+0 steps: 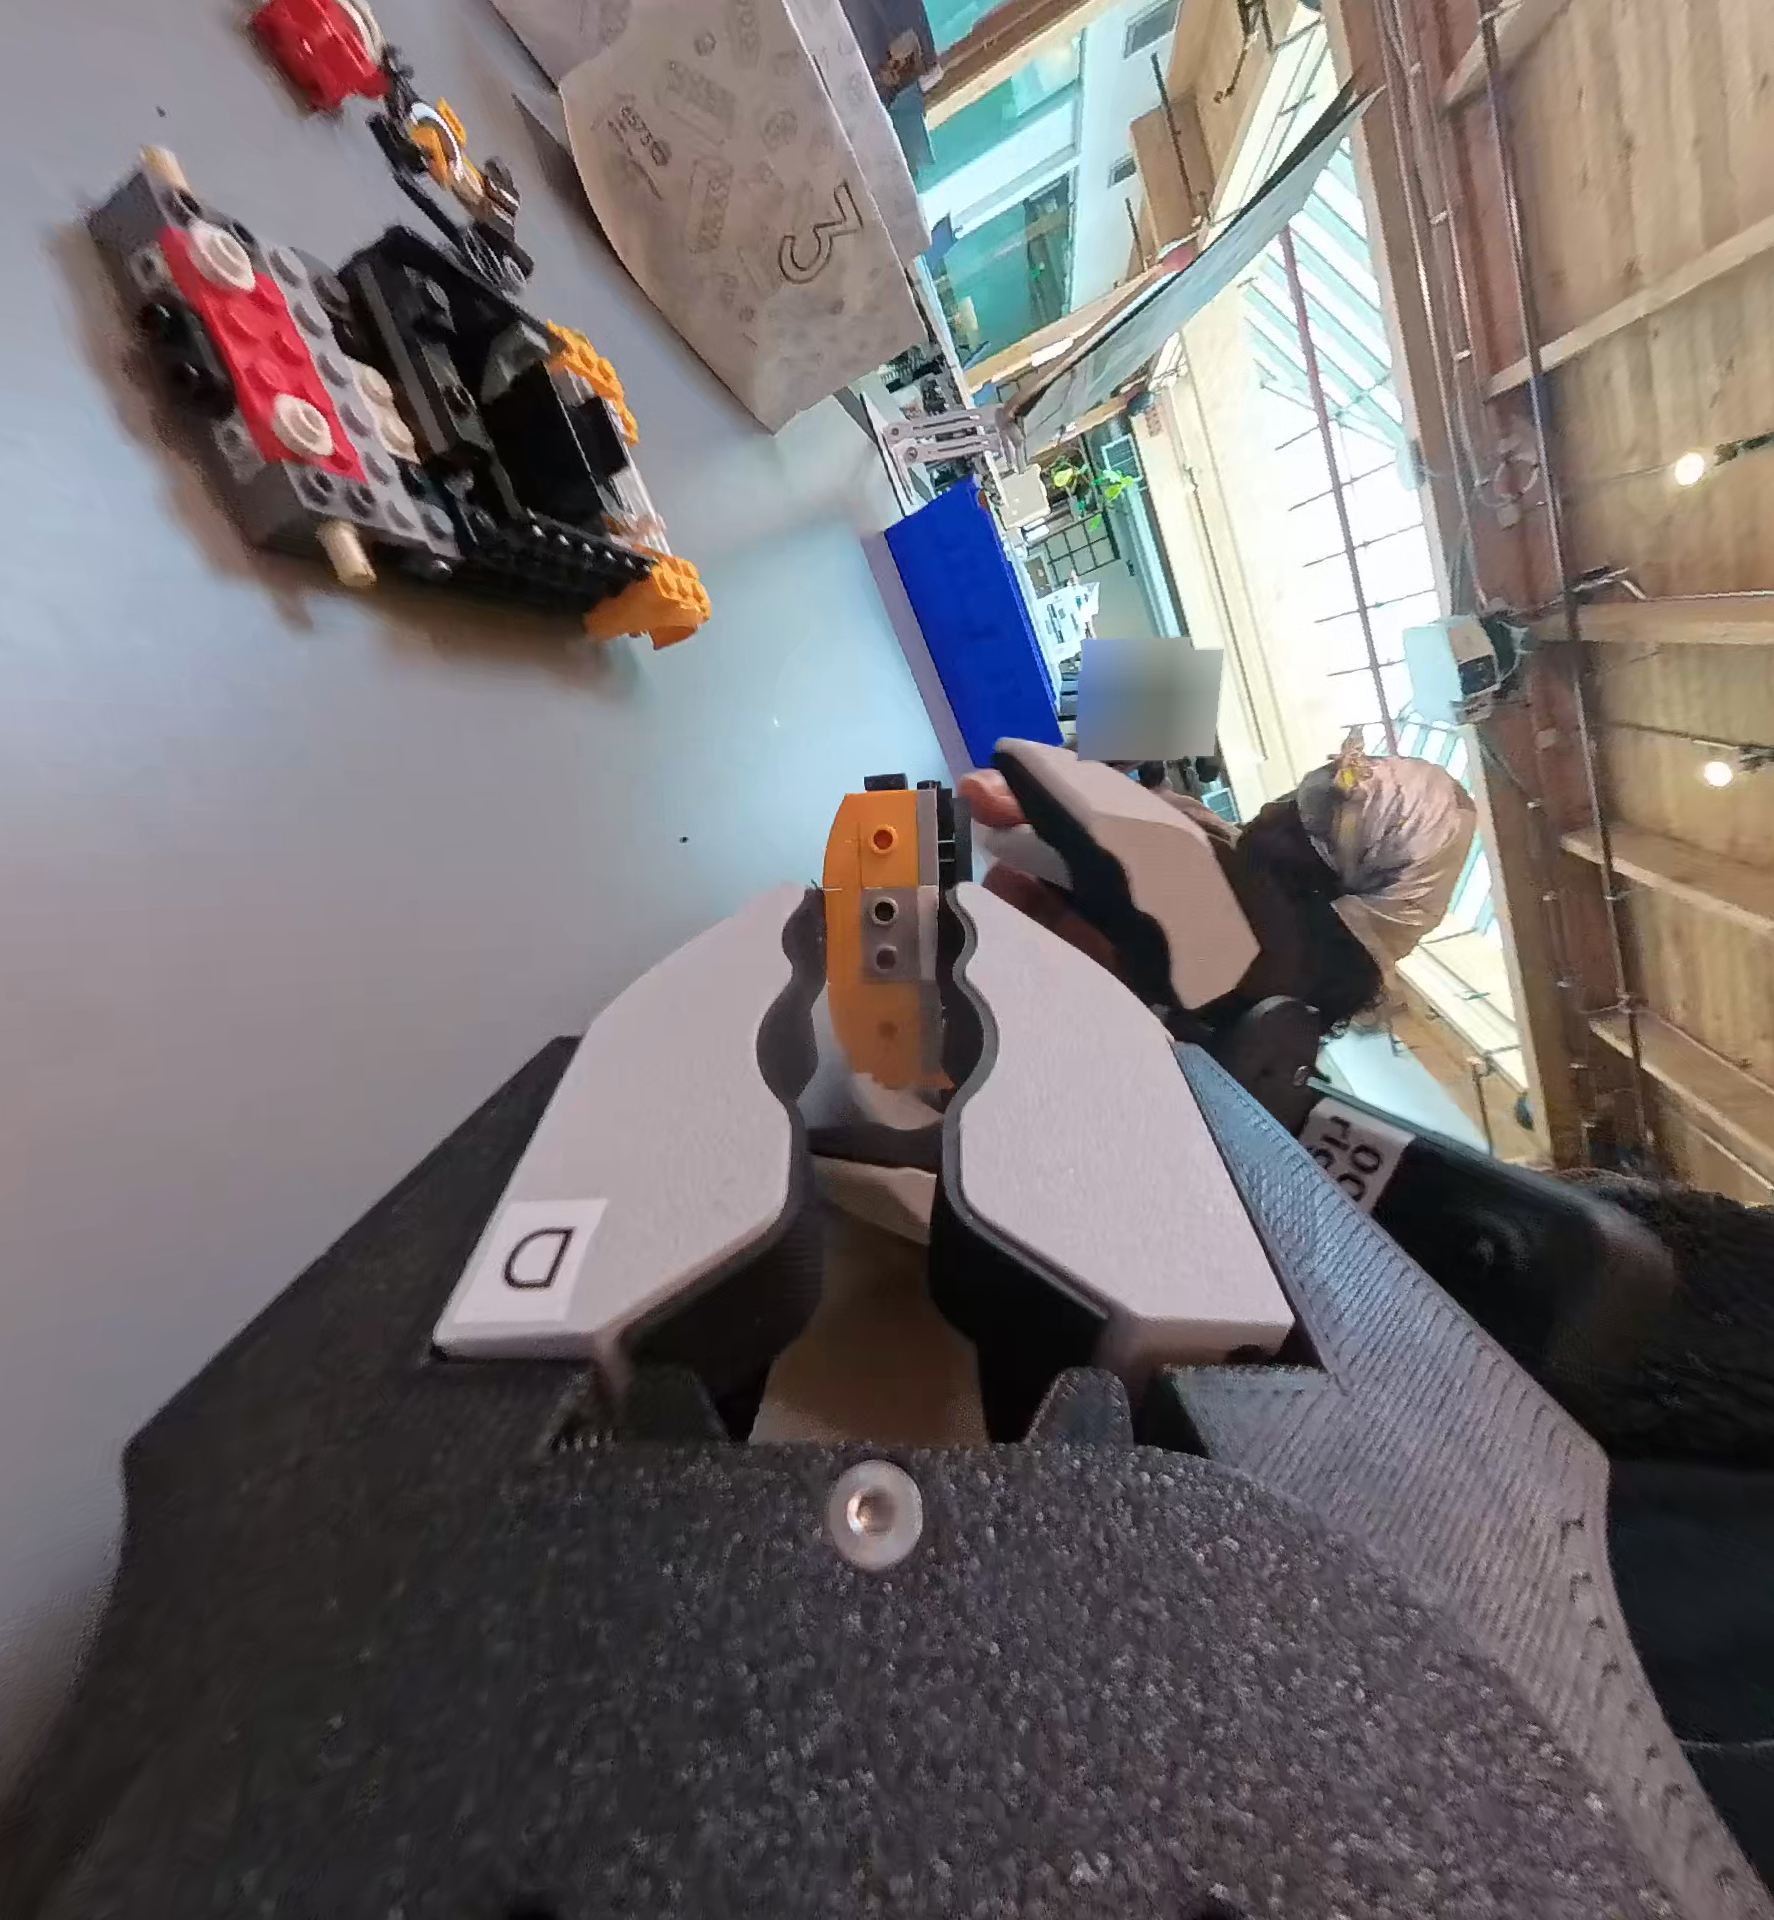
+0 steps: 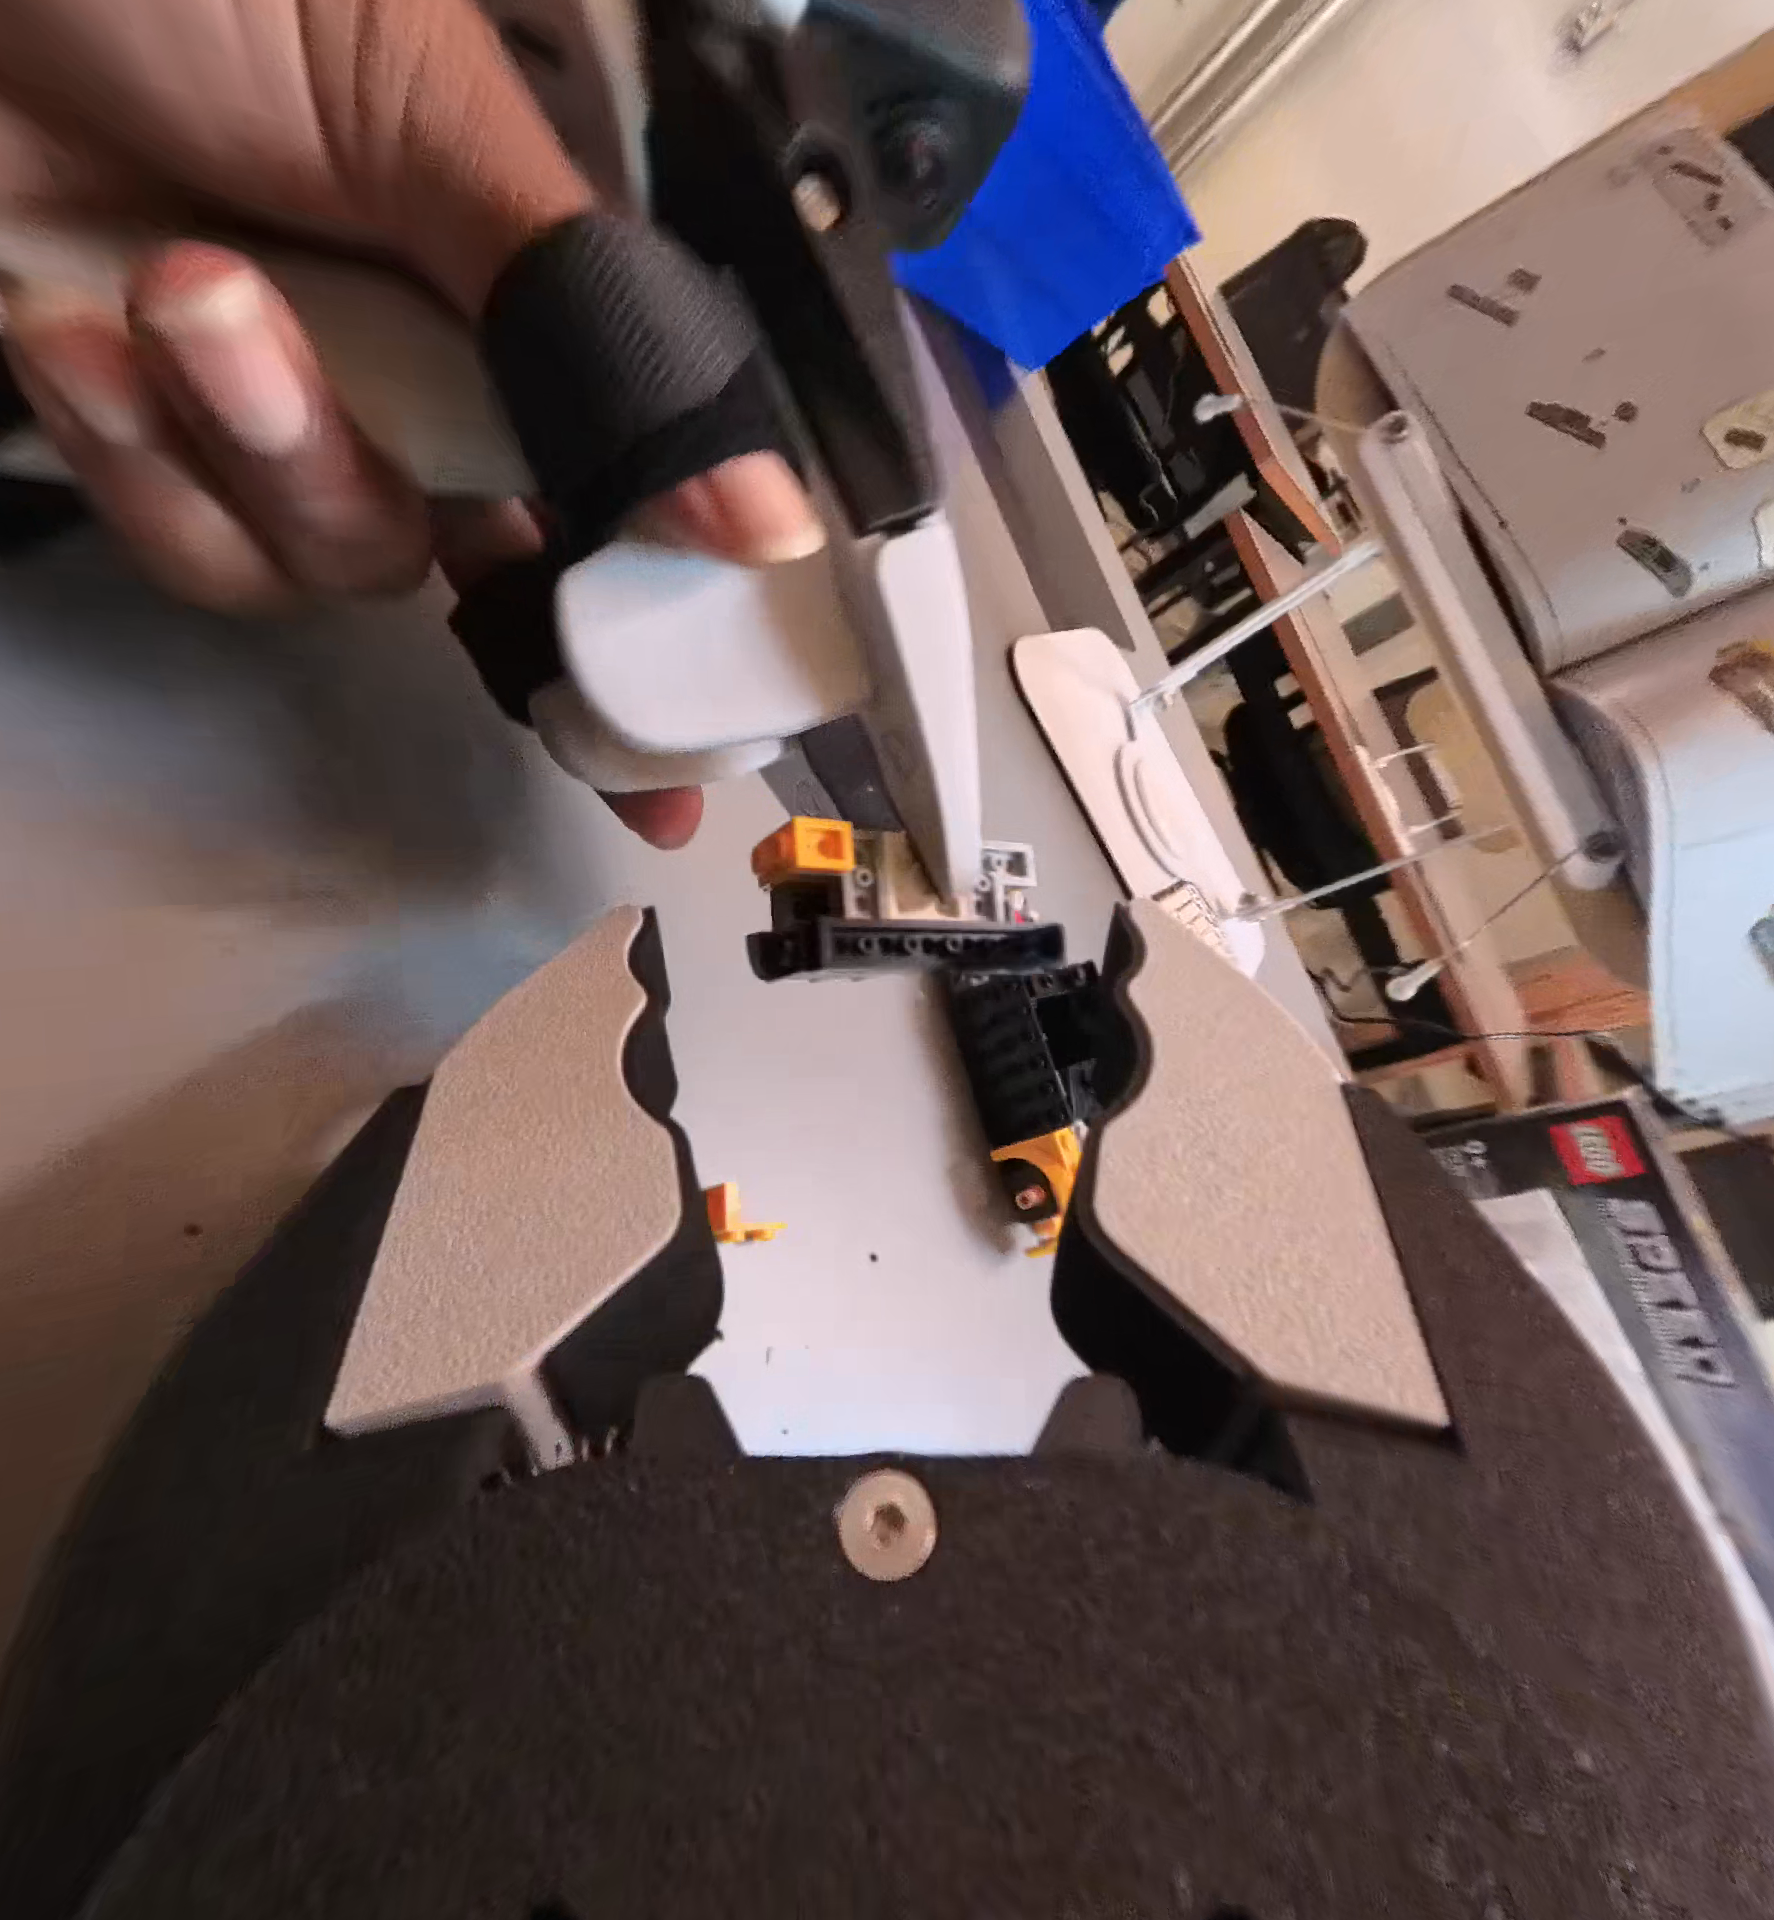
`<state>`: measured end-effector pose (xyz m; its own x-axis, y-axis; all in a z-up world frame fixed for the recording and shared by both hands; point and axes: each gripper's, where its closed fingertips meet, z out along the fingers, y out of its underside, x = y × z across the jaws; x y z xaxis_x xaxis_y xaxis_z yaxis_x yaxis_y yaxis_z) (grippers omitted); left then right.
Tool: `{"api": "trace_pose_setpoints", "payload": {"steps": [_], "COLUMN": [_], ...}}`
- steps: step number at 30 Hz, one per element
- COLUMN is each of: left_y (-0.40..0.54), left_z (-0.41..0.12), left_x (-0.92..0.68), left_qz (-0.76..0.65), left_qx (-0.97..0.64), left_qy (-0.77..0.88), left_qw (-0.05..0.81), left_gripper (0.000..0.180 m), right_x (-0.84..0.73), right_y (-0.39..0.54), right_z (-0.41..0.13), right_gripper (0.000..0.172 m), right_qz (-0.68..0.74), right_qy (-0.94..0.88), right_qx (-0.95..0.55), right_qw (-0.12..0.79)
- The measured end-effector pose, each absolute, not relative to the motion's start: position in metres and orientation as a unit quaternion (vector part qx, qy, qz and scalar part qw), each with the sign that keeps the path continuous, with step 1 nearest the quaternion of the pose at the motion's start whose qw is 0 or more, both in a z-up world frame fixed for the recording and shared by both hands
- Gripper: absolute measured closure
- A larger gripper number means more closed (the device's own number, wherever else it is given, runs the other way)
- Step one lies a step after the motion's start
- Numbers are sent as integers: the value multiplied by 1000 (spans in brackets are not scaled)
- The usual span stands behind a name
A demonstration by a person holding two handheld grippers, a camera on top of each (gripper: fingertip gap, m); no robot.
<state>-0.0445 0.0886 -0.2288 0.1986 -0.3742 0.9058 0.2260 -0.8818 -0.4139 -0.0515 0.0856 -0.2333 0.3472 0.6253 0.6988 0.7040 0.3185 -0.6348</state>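
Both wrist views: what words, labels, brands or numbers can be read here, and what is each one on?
I don't repeat wording; here is what bears it.
Sticker, white, on the left gripper: one large character, legible.
Bag, paper, on the table: one big outlined figure, legible; the small print is too small to read.
Label, white: cut off, unreadable.
Box, dark: red logo legible, pale lettering blurred.

Bare grey table left of the clamped brick piece; brick model beyond.
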Motion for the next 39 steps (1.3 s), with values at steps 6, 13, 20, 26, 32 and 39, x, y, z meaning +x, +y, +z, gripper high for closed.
{"api": "trace_pose_setpoints", "payload": {"steps": [6,13,20,26,32,39], "left_y": [81,58,20,29,26,8], "left_z": [-217,-165,-177,-186,-201,-214], "left_x": [-40,-53,-25,-31,-34,-28], "left_qz": [-660,-619,-412,-363,-321,-315], "left_qx": [-713,-618,-548,-574,-582,-555], "left_qy": [61,291,524,531,569,619], "left_qw": [228,387,506,508,484,457], "left_gripper": [154,123,143,157,157,158], "right_x": [-48,-41,-46,-43,-28,-29], "right_y": [89,58,5,25,30,3], "right_z": [-226,-185,-164,-178,-179,-190], "right_gripper": [114,114,114,121,133,152], "right_qz": [-32,548,743,699,538,560], "right_qy": [-570,-381,-360,-349,-477,-530], "right_qx": [-567,-616,-518,-574,-576,-546], "right_qw": [594,419,223,246,388,328]}}
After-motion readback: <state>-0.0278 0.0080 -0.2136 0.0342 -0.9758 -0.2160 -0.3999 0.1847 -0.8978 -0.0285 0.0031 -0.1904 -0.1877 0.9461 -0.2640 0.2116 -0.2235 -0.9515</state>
